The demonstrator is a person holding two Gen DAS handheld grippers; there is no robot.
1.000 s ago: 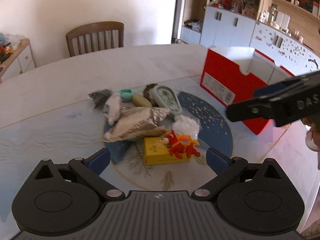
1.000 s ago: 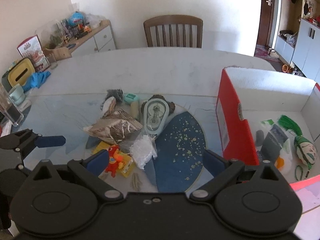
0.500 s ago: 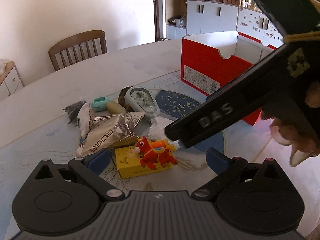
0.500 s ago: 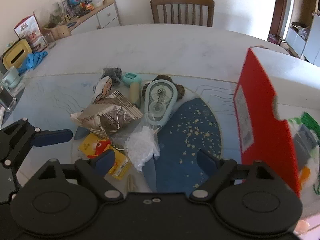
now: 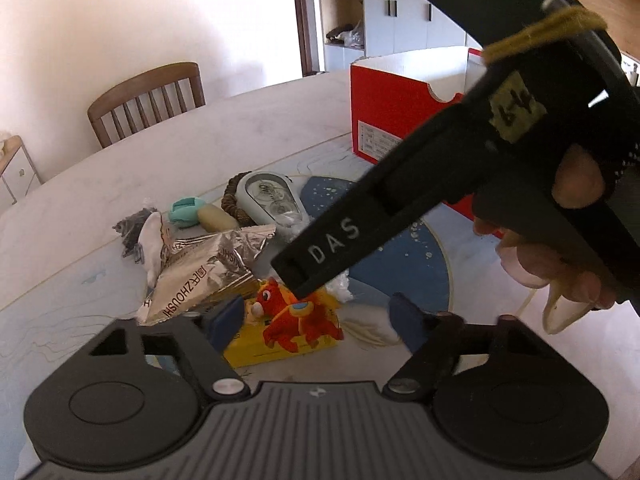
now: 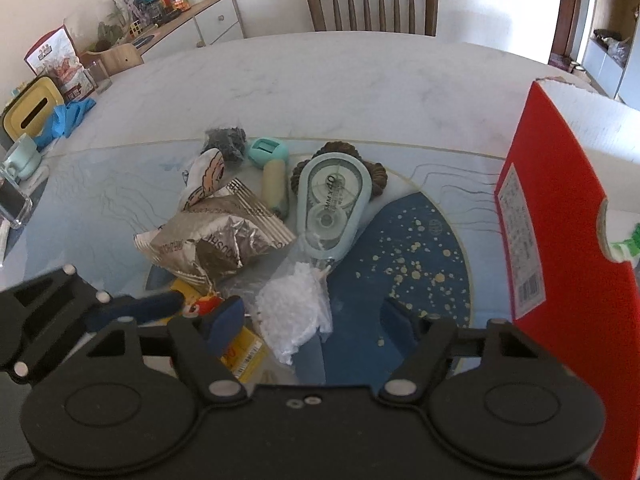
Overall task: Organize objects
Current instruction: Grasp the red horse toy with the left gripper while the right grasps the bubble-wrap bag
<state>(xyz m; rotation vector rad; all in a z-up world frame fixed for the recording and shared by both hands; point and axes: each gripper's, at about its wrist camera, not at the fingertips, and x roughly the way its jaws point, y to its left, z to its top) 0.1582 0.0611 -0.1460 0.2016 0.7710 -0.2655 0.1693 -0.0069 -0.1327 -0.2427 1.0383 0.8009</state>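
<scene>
Red box (image 6: 560, 216) stands open beside the clutter; contents mostly hidden (a green-and-white item (image 6: 624, 246) shows at its notch). Left gripper (image 5: 316, 320) and right gripper (image 6: 312, 320): jaws closing, nothing clamped.

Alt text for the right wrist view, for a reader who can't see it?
The right tool, jaws closing with nothing pressed between them, hangs over a clear bag of white bits in a pile on a table. Also in the pile: a foil snack packet and a tape dispenser. A red box stands to the right.
</scene>
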